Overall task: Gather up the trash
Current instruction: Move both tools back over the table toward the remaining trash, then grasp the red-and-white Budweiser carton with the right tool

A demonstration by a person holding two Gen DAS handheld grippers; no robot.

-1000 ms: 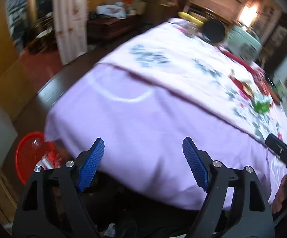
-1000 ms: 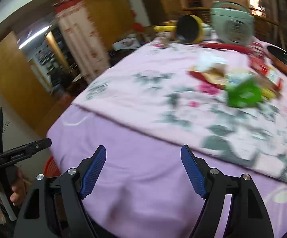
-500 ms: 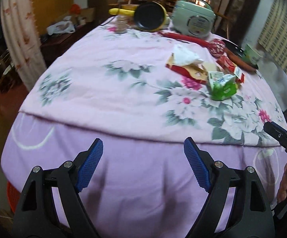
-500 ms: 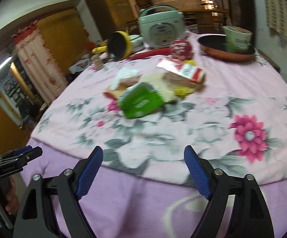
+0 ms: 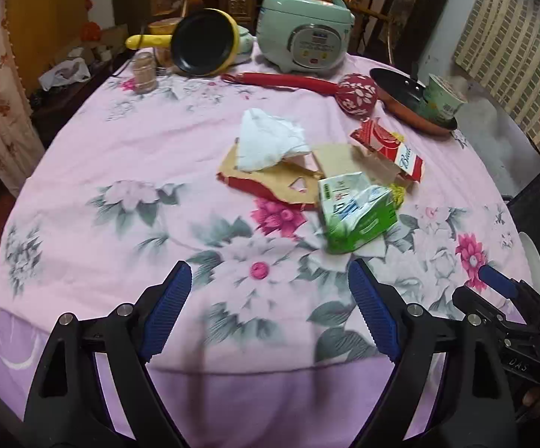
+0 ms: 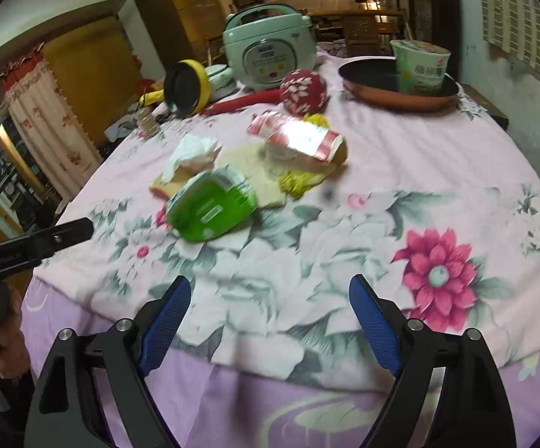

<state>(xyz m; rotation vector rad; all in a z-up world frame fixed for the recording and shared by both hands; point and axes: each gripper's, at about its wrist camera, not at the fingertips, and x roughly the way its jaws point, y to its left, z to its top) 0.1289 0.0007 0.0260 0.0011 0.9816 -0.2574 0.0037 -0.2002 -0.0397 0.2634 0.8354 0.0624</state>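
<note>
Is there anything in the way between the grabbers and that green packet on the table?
Nothing visible is. Only bare flowered tablecloth lies between the open left gripper and the green packet, and the same goes for the open right gripper. The packet does lie partly on the brown cardboard, with the white tissue behind.

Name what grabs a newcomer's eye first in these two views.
The litter heap mid-table: a green carton nearest the camera, a crumpled white tissue on torn brown cardboard behind it, and a red-and-white wrapper to its right. Behind them, at the far edge of the pink floral tablecloth, a pale green rice cooker stands. Both tools, left tool and right tool, hang open and empty over the near edge.
</note>
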